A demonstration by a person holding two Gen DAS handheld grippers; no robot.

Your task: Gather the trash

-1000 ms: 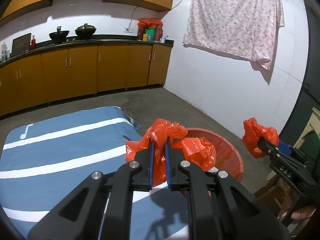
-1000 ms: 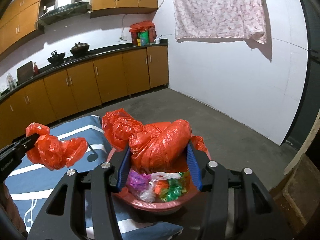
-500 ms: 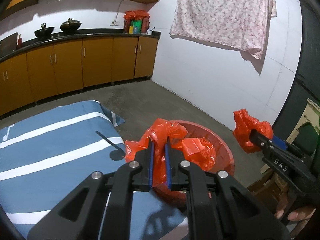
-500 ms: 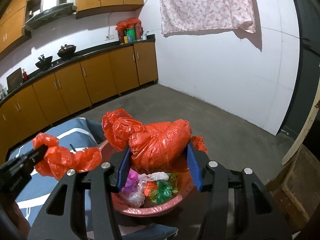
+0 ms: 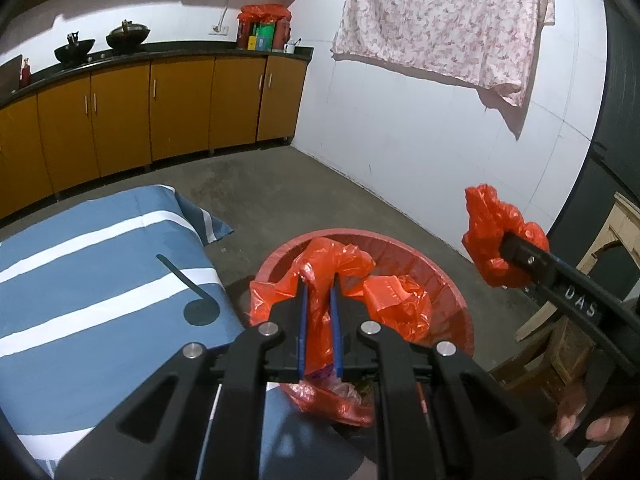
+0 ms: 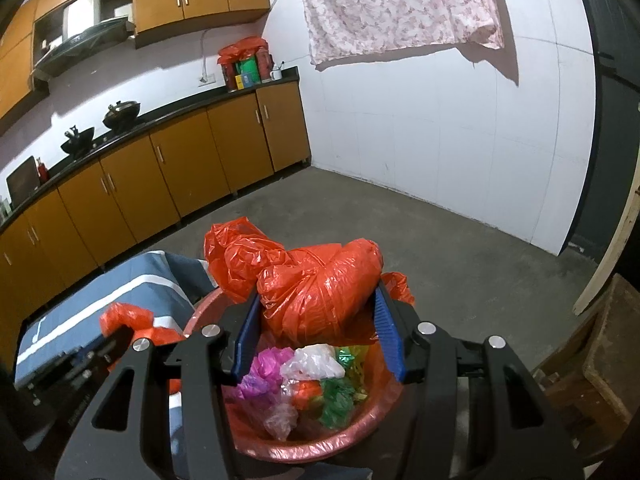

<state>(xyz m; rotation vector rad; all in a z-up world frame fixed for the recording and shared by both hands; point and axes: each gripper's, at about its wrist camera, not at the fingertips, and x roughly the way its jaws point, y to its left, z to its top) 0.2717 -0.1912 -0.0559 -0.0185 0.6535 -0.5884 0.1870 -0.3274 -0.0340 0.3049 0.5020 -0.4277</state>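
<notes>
The red bag point(image 6: 316, 300) lines a red basin point(image 5: 420, 256), and much of it is hidden: in the left view the left claw point(image 5: 319, 304) covers the basin's near half, so only the far rim shows from 10 to 2 o'clock; in the right view the right claw point(image 6: 316, 320) hides both basin sides; what the basin rests on cannot be made out. The left claw's blue pads are nearly together, pinching a thin fold of the bag's edge; the right claw stands wider, clamped on a fat bunch of the same bag. In the left view that bunch point(image 5: 496, 236) sits at 3 o'clock, well apart from the left claw's fold. The bunch's long axis runs across the right claw, from 9 toward 3 o'clock; the left fold rises toward 12. Inside the bag lies the trash point(image 6: 304, 384): pink, white, green and clear wrappers, too crumpled to identify. A blue striped cloth point(image 5: 100, 280) lies at 9 o'clock, its far end cut off.
</notes>
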